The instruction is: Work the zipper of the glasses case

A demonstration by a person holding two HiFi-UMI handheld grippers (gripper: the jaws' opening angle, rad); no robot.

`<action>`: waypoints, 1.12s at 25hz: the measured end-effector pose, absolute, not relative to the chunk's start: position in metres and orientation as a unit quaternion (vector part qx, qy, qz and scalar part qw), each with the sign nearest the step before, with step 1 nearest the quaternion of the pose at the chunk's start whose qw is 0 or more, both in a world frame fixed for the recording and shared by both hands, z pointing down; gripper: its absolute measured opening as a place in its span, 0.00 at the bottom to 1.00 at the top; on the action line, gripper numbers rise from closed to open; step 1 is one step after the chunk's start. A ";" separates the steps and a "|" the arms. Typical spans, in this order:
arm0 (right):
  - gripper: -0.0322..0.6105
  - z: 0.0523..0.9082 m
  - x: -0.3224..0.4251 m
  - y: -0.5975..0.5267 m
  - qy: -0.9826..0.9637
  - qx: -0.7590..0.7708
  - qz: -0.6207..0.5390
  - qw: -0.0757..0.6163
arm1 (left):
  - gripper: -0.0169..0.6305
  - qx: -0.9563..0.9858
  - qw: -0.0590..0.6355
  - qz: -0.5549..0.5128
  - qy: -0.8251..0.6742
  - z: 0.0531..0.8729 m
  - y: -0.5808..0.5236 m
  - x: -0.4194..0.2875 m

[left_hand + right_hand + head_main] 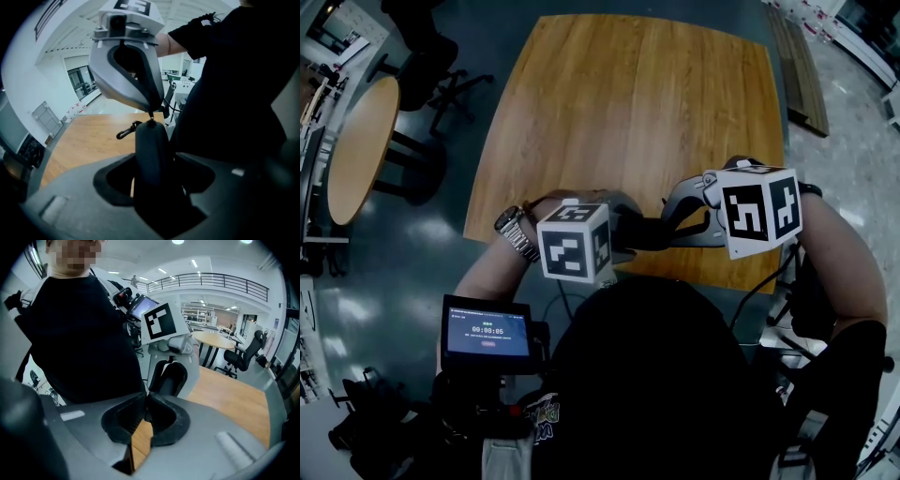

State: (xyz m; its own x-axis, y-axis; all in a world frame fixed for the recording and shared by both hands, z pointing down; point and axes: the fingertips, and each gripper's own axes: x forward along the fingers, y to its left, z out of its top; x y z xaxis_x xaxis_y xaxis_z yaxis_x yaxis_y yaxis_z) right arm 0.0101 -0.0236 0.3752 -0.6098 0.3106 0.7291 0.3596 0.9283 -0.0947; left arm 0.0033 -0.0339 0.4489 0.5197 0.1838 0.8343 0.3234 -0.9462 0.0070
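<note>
Glasses case [150, 154] sits in mid-air over the near edge of the desk [628, 103], close in front of the person's chest and not resting on the wood. We see the left claw [153, 161] pinching the dark body of the case across its narrow width, so about half of the case stands out beyond the jaws. Its long axis runs from the left claw straight toward the right claw [145, 399]; in the head view that is a line from left to right between the two marker cubes.

The right claw is pressed together at its tips, right at the far end of the case. From the left gripper view, we judge that it nips the small zipper pull [151, 117] there. A black clip [125, 132] hangs off the same end, just to the left of the pull, clear of both claws.

So the right claw is the one at the zipper, and the case lies directly ahead of it, end on. We judge that the coming move must draw the pull along that long axis, back around the rim toward the left claw, while the left claw holds the body steady.
</note>
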 end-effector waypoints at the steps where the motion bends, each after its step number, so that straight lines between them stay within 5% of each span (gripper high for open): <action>1: 0.08 0.377 0.010 -0.021 -0.895 -0.190 -0.033 0.402 | 0.43 -0.872 0.068 -0.462 -0.145 0.448 -0.035 0.004; 13: 0.18 0.372 0.032 -0.044 -0.900 -0.137 -0.075 0.408 | 0.42 -0.918 -0.063 -0.363 -0.149 0.429 -0.040 0.004; 22: 0.19 0.389 0.031 -0.038 -0.882 -0.150 -0.098 0.435 | 0.42 -0.914 -0.072 -0.369 -0.155 0.430 -0.036 0.002; 28: 0.20 0.393 0.030 -0.038 -0.843 -0.141 -0.227 0.467 | 0.42 -0.919 -0.159 -0.311 -0.181 0.415 -0.029 0.001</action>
